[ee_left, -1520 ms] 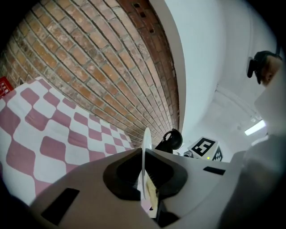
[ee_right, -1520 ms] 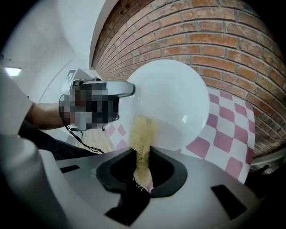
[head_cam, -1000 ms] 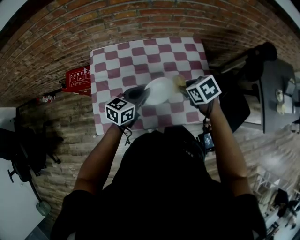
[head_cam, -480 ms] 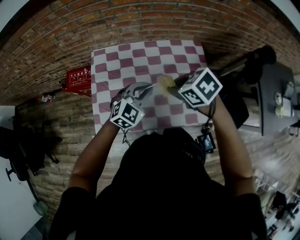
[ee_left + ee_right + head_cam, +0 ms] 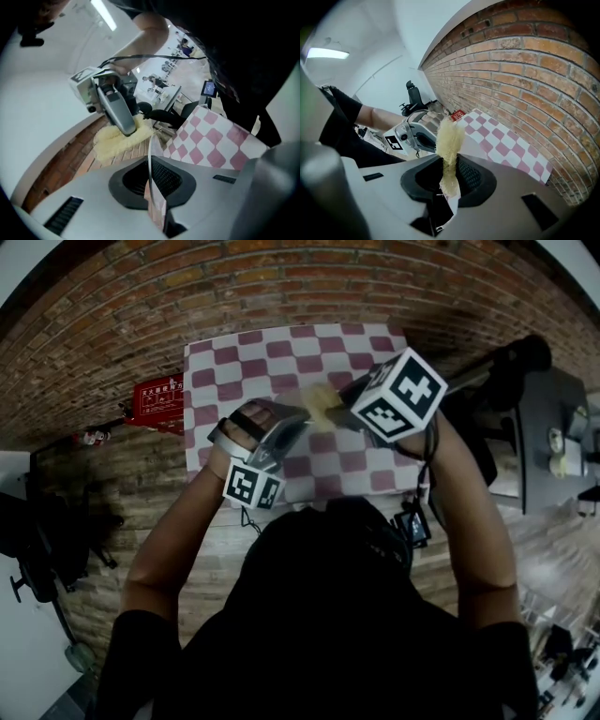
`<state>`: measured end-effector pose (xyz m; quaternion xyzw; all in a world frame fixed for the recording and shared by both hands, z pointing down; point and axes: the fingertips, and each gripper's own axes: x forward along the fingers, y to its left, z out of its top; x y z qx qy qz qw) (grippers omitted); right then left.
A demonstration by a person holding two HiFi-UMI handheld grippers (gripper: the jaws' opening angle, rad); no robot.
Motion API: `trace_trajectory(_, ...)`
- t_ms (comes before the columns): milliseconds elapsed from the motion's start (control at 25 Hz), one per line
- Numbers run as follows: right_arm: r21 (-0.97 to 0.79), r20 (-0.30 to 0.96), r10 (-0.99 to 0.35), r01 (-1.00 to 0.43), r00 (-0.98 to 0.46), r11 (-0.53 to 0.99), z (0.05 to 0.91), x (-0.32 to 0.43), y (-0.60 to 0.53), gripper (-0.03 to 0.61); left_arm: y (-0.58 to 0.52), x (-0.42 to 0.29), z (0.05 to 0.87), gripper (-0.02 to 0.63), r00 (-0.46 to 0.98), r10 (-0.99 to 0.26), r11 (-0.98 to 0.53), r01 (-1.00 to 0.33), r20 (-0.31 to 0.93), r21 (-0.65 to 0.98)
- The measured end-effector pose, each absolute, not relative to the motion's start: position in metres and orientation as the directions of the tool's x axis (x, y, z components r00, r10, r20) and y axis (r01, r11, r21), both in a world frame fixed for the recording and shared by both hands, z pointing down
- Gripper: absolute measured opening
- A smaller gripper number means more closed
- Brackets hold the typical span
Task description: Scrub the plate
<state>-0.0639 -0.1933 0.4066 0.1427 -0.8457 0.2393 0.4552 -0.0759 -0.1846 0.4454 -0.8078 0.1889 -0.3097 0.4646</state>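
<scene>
My left gripper (image 5: 279, 425) is shut on the rim of a white plate (image 5: 149, 154), which stands on edge as a thin line between the jaws in the left gripper view (image 5: 151, 185). Held above the checked tablecloth (image 5: 281, 352), the plate is hard to make out in the head view. My right gripper (image 5: 339, 409) is shut on a yellow fibrous scrubber (image 5: 319, 401), just right of the left one. In the right gripper view the scrubber (image 5: 449, 138) sticks up from the shut jaws (image 5: 447, 180) towards the left gripper (image 5: 417, 133). Seen from the left gripper, the scrubber (image 5: 119, 138) hangs just beyond the plate's edge.
The pink-and-white checked cloth covers a small table against brick (image 5: 281, 277). A red box (image 5: 155, 397) lies left of the table. A dark desk with chairs (image 5: 553, 418) stands at the right, and a black chair (image 5: 47, 549) at the far left.
Both grippers have risen above the table. The left one rolled, turning the plate from face-up to on edge. The scrubber moved left, closer to the plate.
</scene>
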Motion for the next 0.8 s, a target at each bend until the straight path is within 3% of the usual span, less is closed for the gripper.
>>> trace_trajectory(160,-0.306,0.855,0.053,-0.419,-0.517,0.855,0.413,-0.068,-0.188,0.077,-0.173,-0.069,0.426,0.018,0.785,-0.558,-0.366,0.057,0.268,-0.929)
trace_trajectory(320,-0.320,0.883,0.119,-0.398,-0.453,0.860,0.425,-0.054,-0.182,0.075,-0.162,-0.067,0.432,0.018,0.796,-0.526,-0.302,0.155,0.300,-0.941)
trace_trajectory(800,-0.269,0.948,0.150,-0.457,-0.281,0.848,0.460,0.007,-0.200,0.074,-0.141,-0.058,0.406,0.020,0.848,-0.454,-0.268,0.163,0.274,-0.950)
